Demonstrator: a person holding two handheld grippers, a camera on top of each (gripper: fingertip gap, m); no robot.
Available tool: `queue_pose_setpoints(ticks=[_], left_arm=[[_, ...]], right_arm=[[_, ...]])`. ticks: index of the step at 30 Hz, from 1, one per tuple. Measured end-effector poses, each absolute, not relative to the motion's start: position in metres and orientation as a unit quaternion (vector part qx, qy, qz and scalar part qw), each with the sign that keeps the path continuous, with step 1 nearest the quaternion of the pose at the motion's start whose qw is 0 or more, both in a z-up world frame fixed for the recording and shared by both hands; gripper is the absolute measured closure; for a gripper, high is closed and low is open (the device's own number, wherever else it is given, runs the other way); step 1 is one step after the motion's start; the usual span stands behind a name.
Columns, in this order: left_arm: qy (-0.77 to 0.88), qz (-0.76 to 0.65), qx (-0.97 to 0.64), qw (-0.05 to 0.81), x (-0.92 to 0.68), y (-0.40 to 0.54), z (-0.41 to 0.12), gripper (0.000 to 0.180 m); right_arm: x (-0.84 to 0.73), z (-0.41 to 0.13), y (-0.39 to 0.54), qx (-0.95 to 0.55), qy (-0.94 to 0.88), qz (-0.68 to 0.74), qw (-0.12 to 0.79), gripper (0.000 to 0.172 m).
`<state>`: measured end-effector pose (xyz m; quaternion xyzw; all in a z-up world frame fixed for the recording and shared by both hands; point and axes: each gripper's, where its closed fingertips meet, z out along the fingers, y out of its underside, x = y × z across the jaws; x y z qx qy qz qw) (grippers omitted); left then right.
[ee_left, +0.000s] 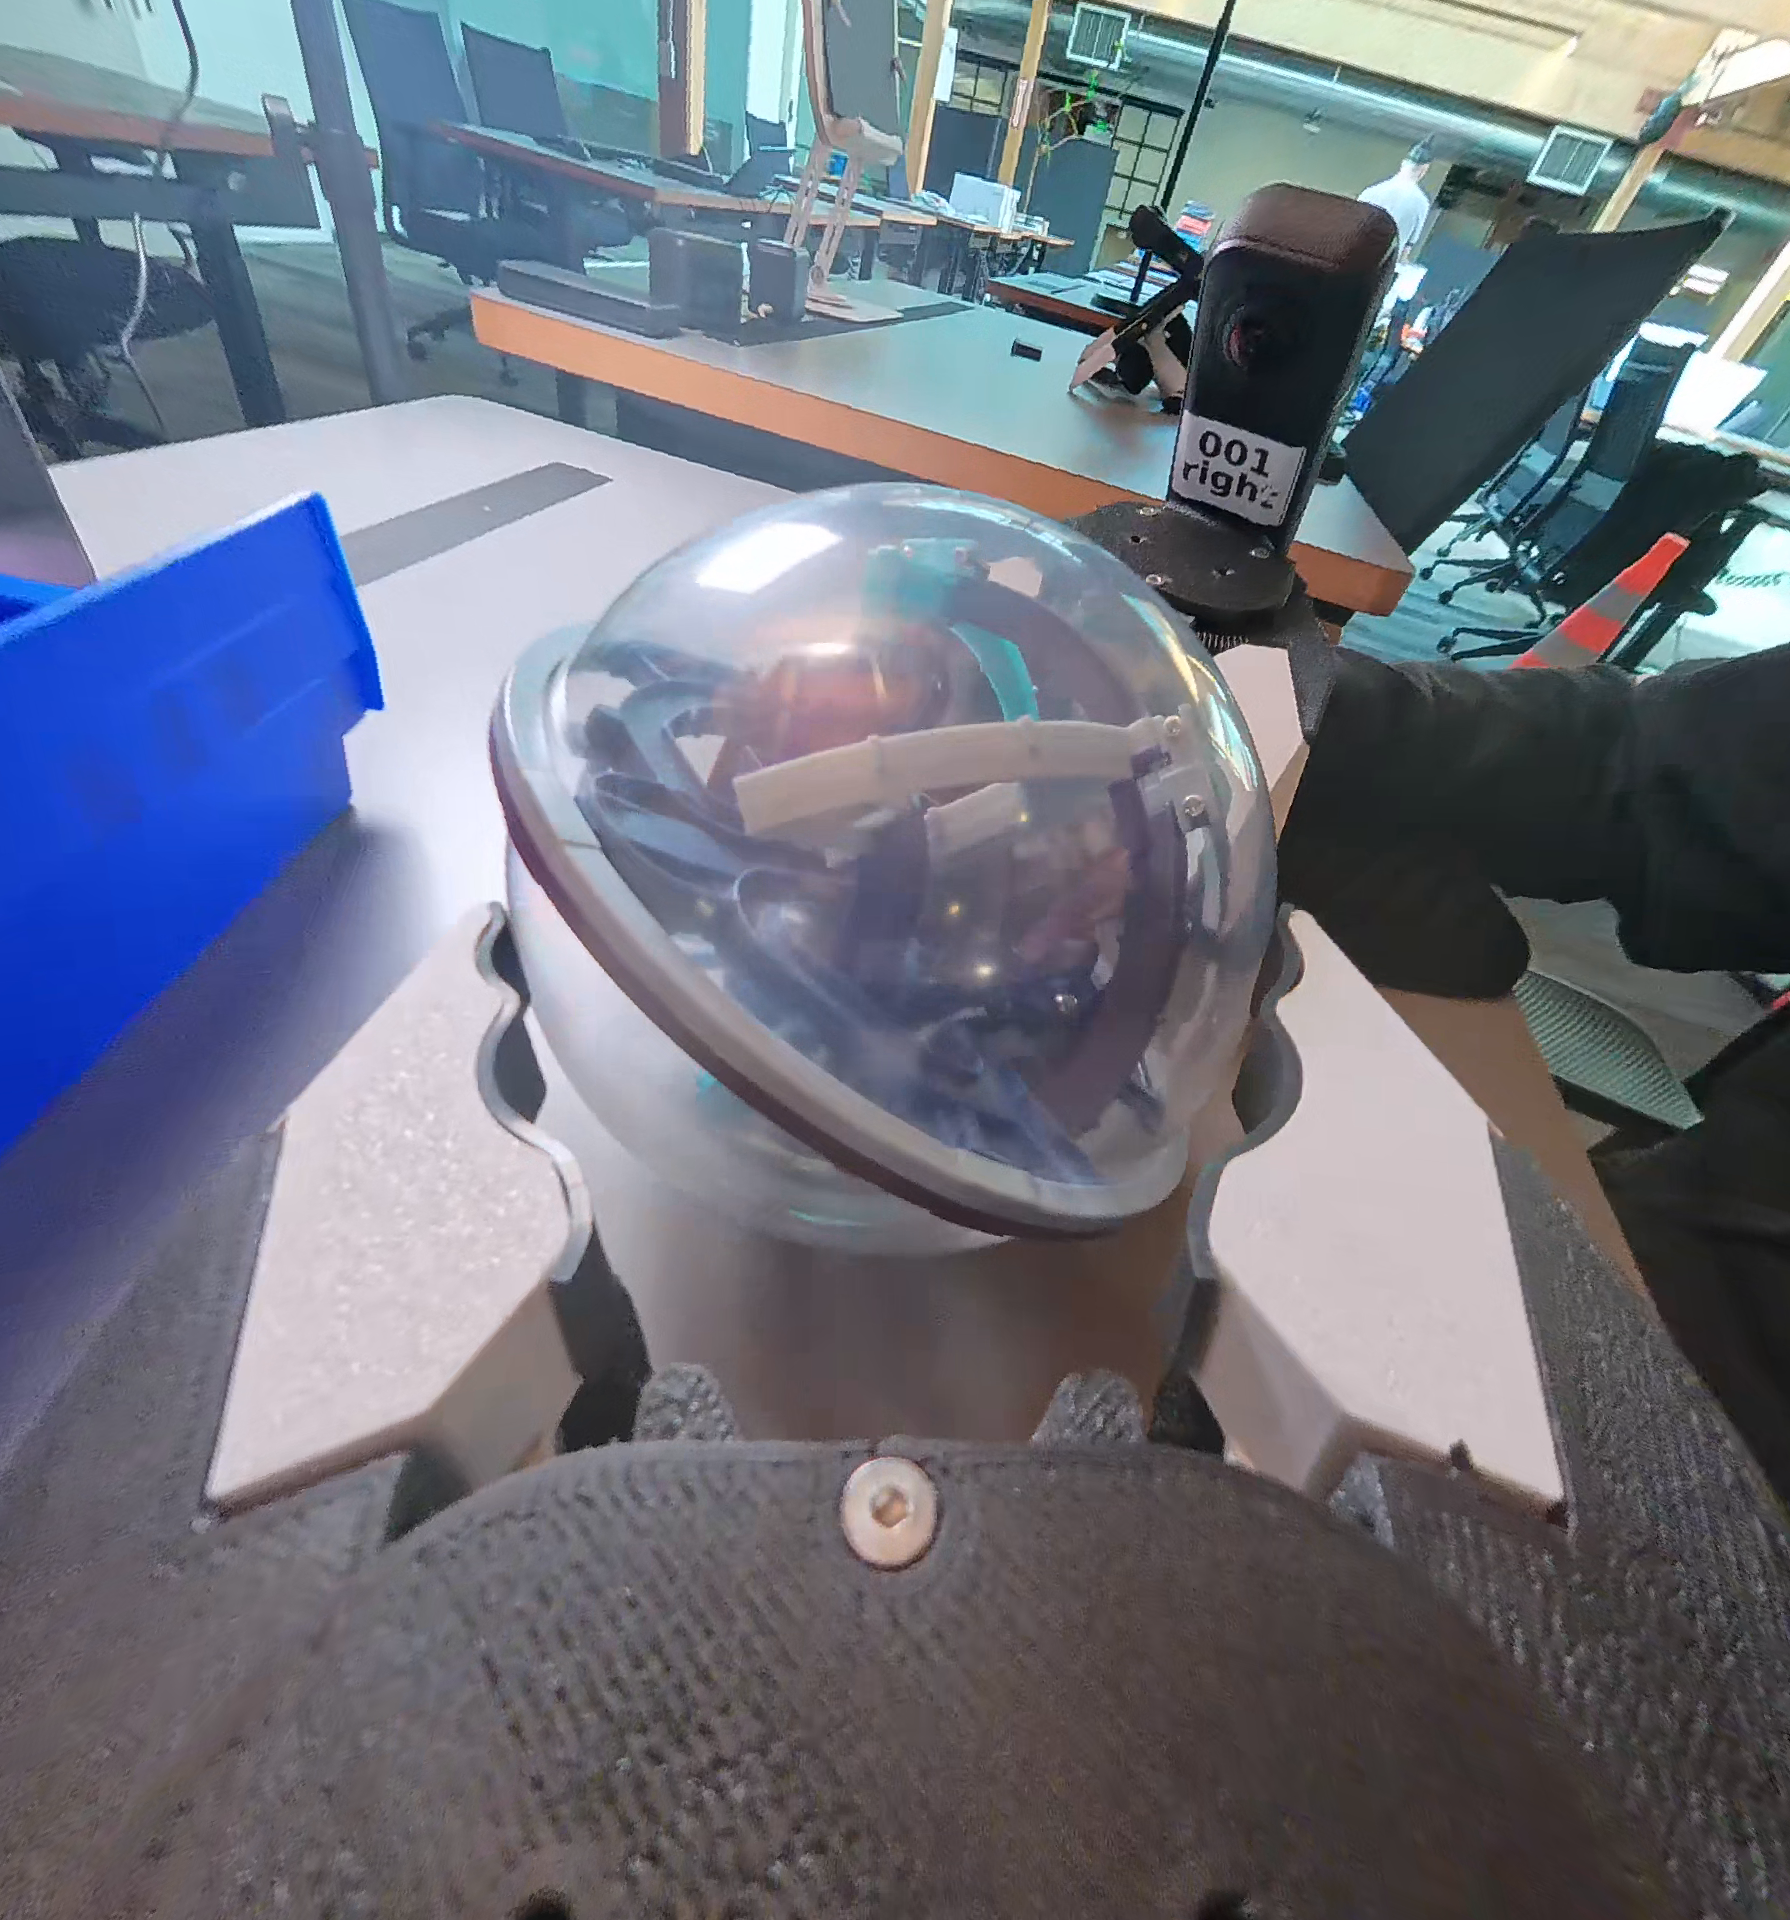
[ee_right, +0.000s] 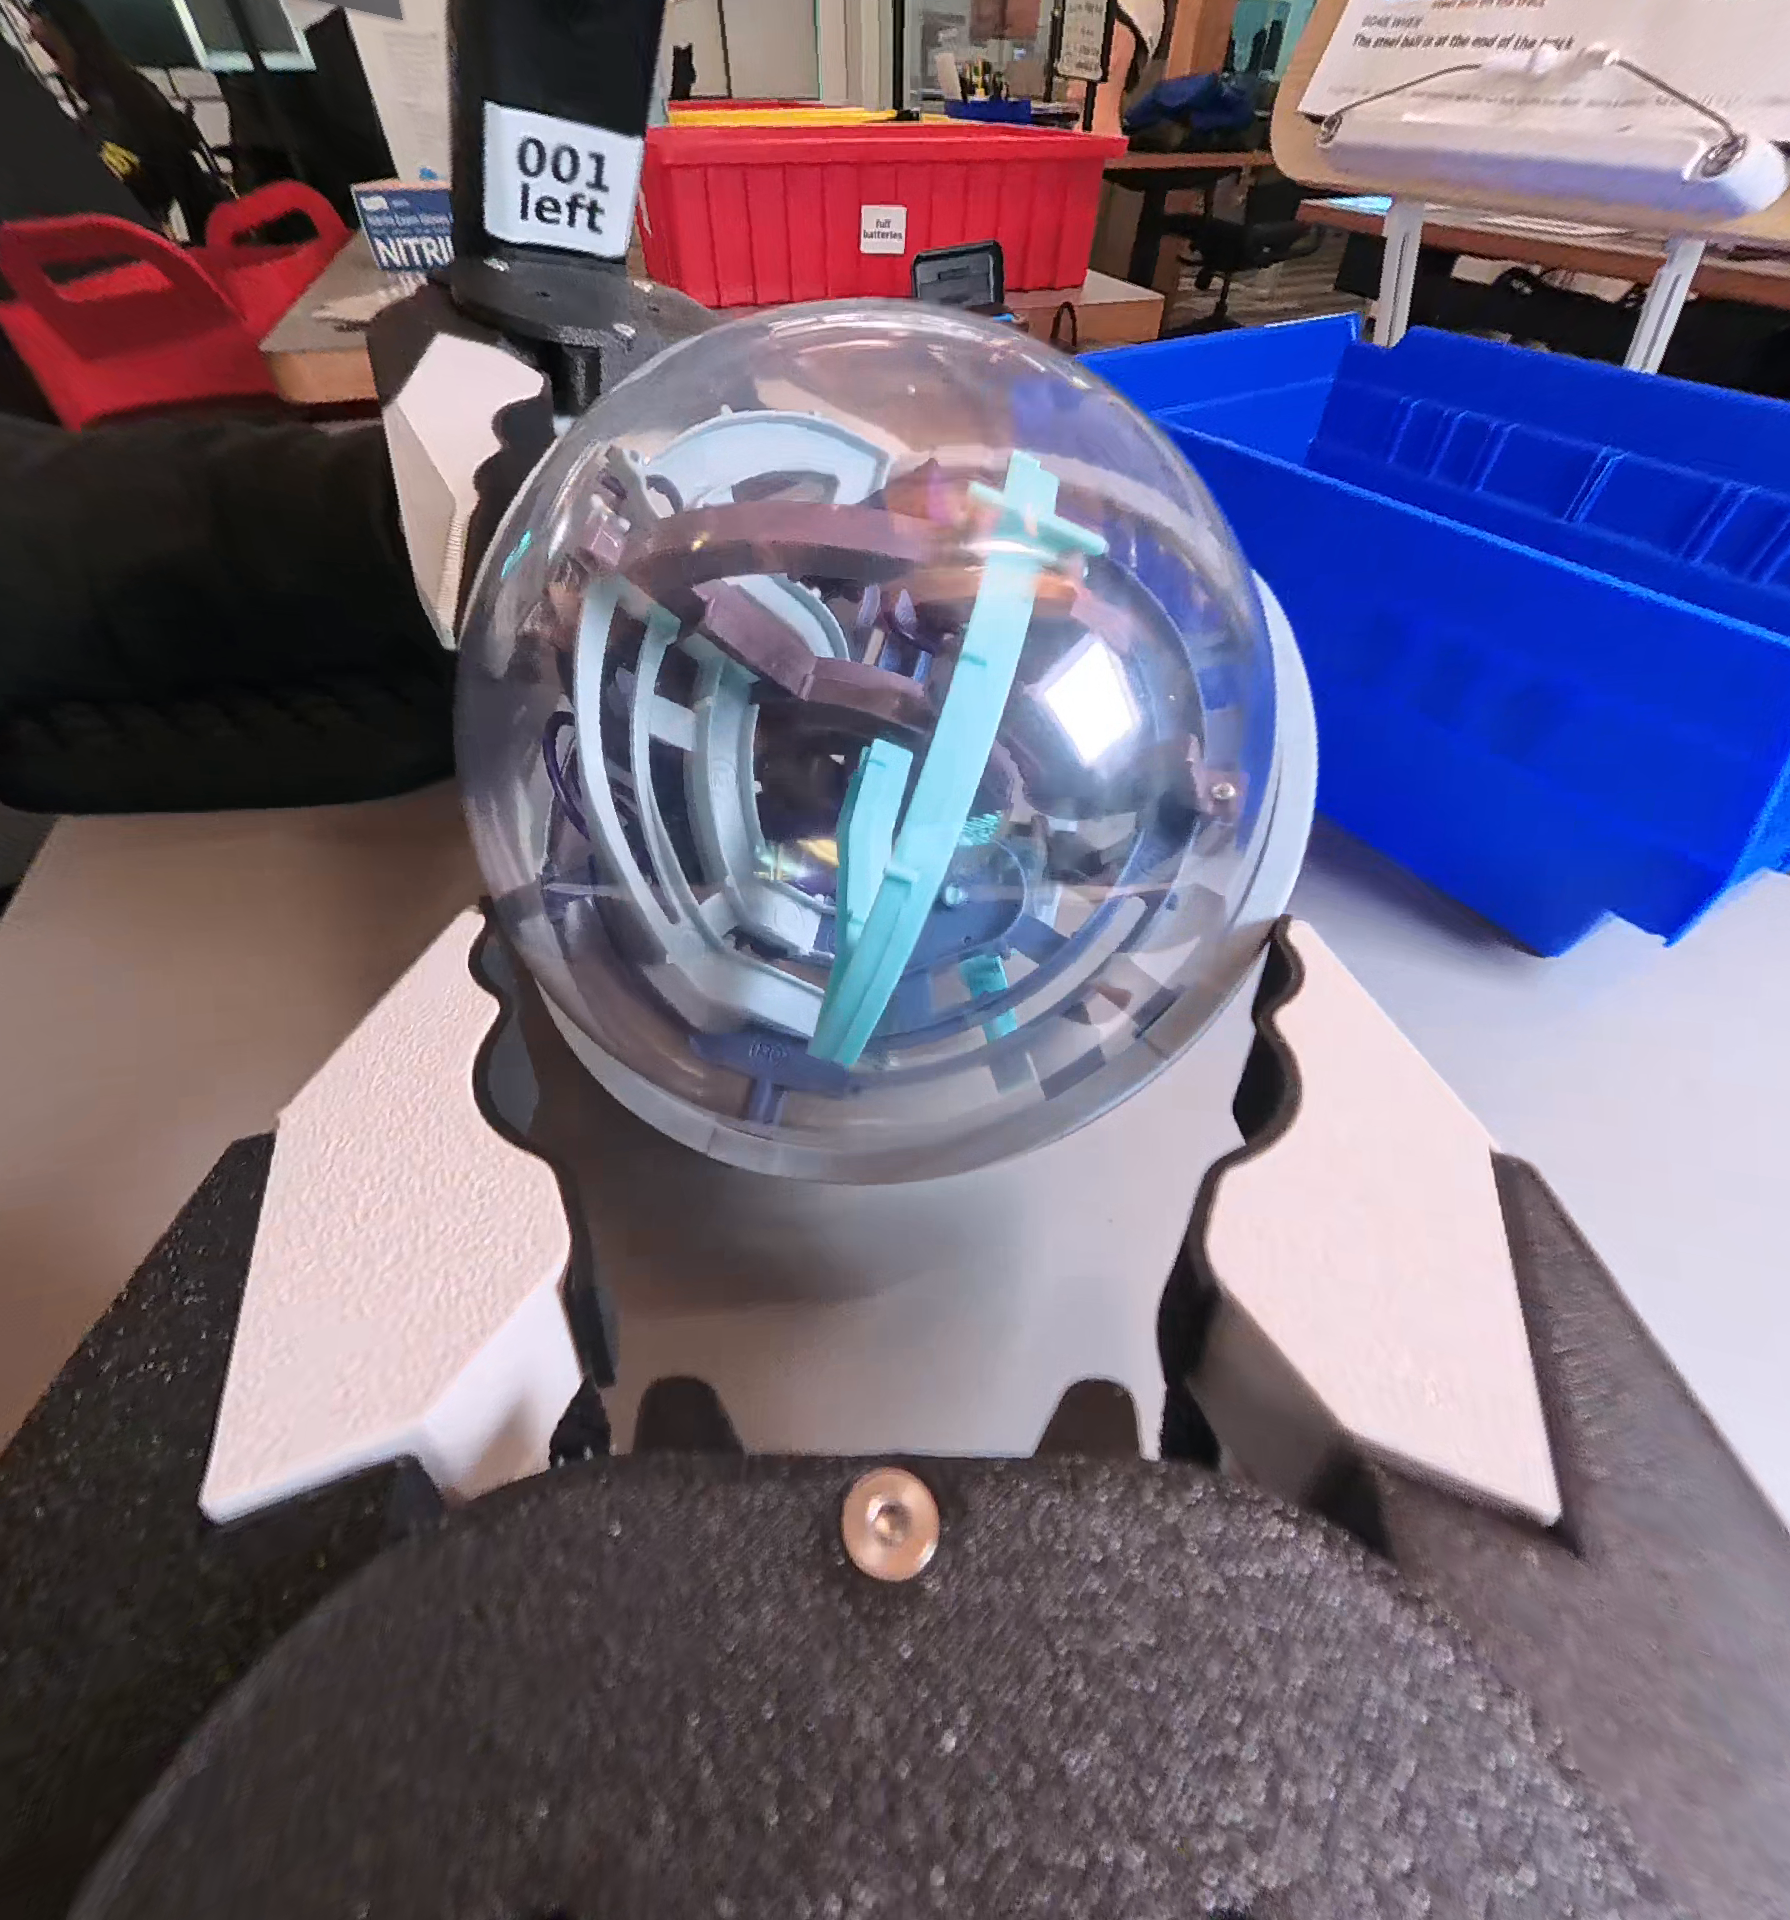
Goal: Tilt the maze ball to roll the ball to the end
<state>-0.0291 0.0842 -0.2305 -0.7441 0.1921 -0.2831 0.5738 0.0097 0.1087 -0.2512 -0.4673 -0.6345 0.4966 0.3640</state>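
Observation:
The maze ball (ee_left: 870, 862) is a clear plastic sphere with grey, teal, brown and white tracks inside and a grey-and-maroon rim around its middle. It also fills the middle of the right wrist view (ee_right: 870, 727). My left gripper (ee_left: 886, 966) is shut on it, its white fingers (ee_left: 403, 1195) pressed to both sides. My right gripper (ee_right: 880, 966) grips it from the opposite side with its fingers (ee_right: 1358, 1247) against the shell. The ball is tilted, held just above the table (ee_right: 195, 935). I cannot make out the small steel ball inside.
A blue bin (ee_left: 122, 779) stands on the table close to the ball; it also shows in the right wrist view (ee_right: 1545, 623). A gloved hand (ee_left: 1493, 810) holds the right gripper. A red bin (ee_right: 870, 208) and a clipboard stand (ee_right: 1545, 104) lie beyond.

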Motion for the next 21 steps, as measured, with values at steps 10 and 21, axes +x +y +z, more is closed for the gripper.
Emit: queue_pose_setpoints(ticks=[10,21], left_arm=[[0.148,-0.356,-0.754,0.533,-0.029,0.080,-0.238,0.045],[0.081,-0.452,-0.739,0.493,-0.033,0.080,-0.240,0.047]], right_arm=[[0.012,-0.238,0.108,-0.461,-0.613,0.531,0.360,0.036],[0.016,-0.241,0.109,-0.467,-0.612,0.543,0.334,0.041]])
